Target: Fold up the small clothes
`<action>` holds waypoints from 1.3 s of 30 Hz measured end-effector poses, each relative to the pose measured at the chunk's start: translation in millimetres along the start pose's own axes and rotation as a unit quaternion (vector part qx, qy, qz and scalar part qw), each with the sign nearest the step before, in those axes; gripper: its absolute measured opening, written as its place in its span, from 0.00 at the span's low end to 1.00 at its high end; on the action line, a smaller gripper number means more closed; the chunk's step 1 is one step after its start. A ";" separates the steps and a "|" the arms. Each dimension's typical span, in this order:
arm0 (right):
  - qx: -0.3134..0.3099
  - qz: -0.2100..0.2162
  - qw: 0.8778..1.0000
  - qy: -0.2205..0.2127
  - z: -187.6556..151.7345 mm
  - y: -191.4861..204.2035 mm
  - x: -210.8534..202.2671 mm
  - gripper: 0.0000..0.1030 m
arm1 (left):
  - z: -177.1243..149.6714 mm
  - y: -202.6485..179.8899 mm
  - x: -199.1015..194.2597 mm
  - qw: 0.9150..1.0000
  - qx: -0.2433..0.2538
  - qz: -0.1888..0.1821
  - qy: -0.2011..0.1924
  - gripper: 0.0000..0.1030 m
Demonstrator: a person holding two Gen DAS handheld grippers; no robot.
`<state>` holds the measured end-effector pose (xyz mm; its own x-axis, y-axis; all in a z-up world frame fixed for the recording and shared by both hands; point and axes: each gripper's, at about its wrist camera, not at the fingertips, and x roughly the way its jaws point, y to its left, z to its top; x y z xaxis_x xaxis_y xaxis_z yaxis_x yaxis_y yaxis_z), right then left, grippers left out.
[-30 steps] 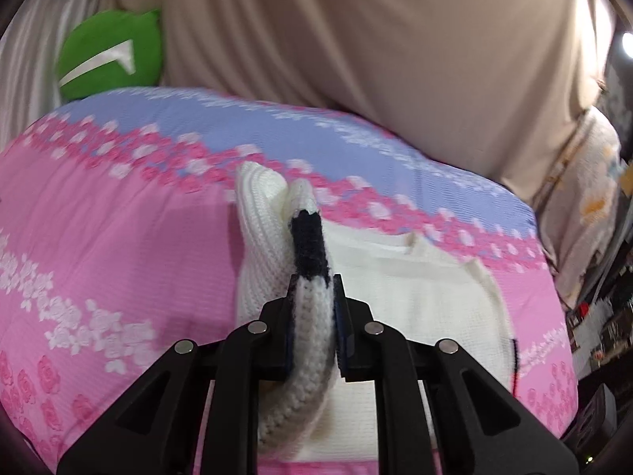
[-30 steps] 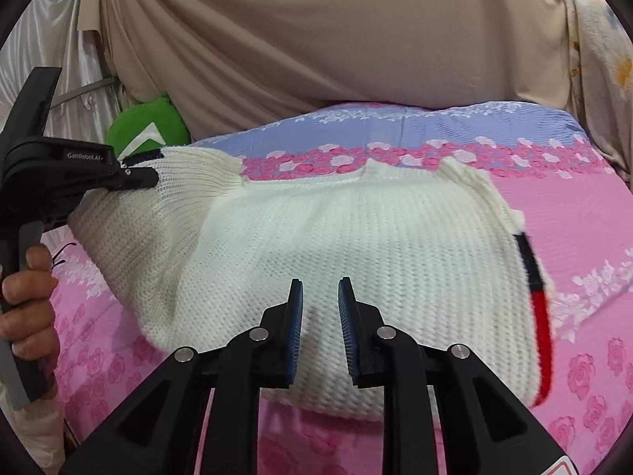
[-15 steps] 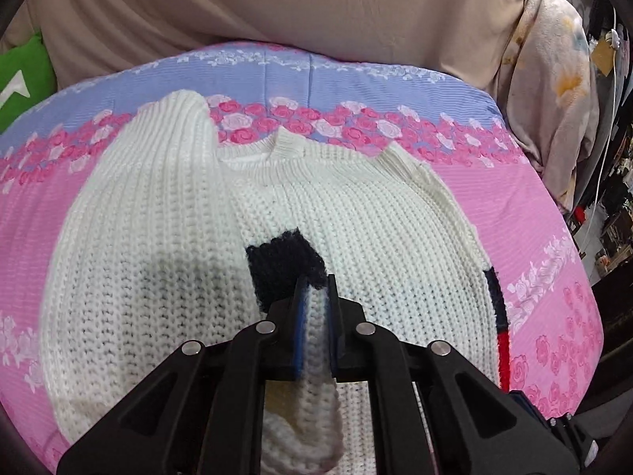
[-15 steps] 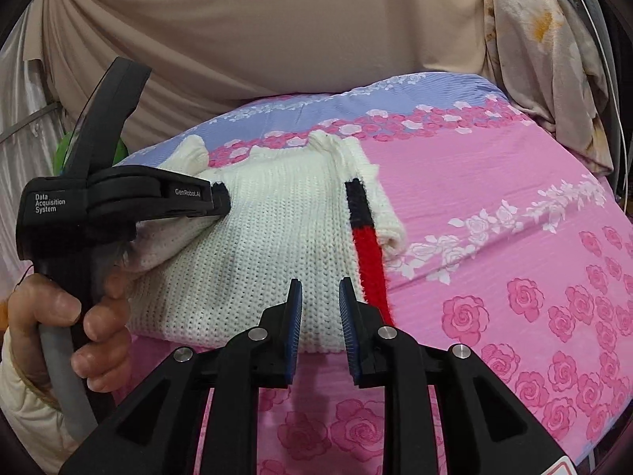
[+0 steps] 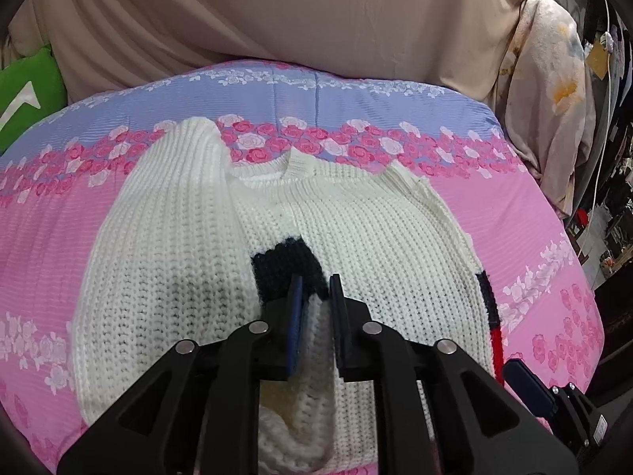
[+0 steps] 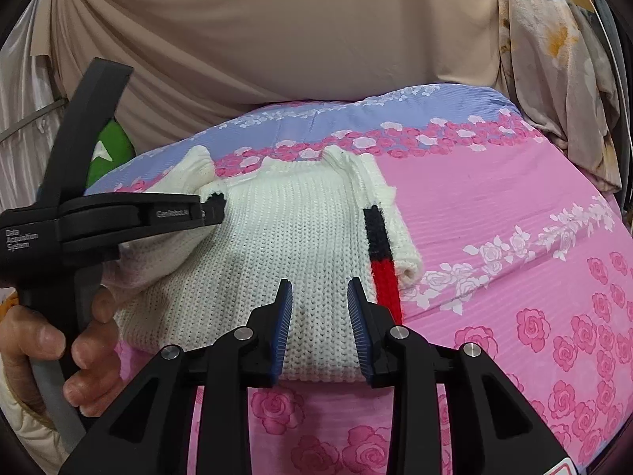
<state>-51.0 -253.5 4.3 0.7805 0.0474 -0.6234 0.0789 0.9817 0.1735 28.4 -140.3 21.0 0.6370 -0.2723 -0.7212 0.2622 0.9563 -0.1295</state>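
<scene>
A cream knit sweater lies on the pink flowered bedspread, collar away from me. My left gripper is shut on the sweater's left sleeve near its black cuff, holding it over the sweater's body. In the right wrist view the left gripper shows at the left, held by a hand, over the sweater. The right sleeve lies folded in, its black and red cuff along the right edge. My right gripper is open and empty above the sweater's hem.
A beige cloth hangs behind the bed. A green cushion sits at the back left. A floral fabric hangs at the right, with cluttered shelves beyond the bed's right edge.
My left gripper has carried the left sleeve from the left side across onto the sweater's body. My right gripper has shifted right toward the hem and its jaws stand a little wider.
</scene>
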 end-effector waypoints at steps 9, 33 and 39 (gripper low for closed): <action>-0.011 0.087 0.996 -0.014 39.3 24.2 -0.4 0.60 | -7.0 97.2 -83.6 0.993 -0.087 0.041 -0.074 0.64; 0.071 0.092 0.993 0.037 22.1 -35.6 33.7 0.15 | -23.9 77.2 -59.5 0.998 -0.063 0.005 -0.024 0.64; 0.074 0.069 0.995 0.023 15.4 -48.2 28.4 0.20 | -29.2 42.8 -27.6 0.999 -0.031 -0.005 0.004 0.64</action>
<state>-23.1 -302.3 -10.0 0.7616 0.1907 -0.6194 0.0660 0.9279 0.3669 0.9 -88.8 15.6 0.6285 -0.2816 -0.7250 0.2224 0.9583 -0.1793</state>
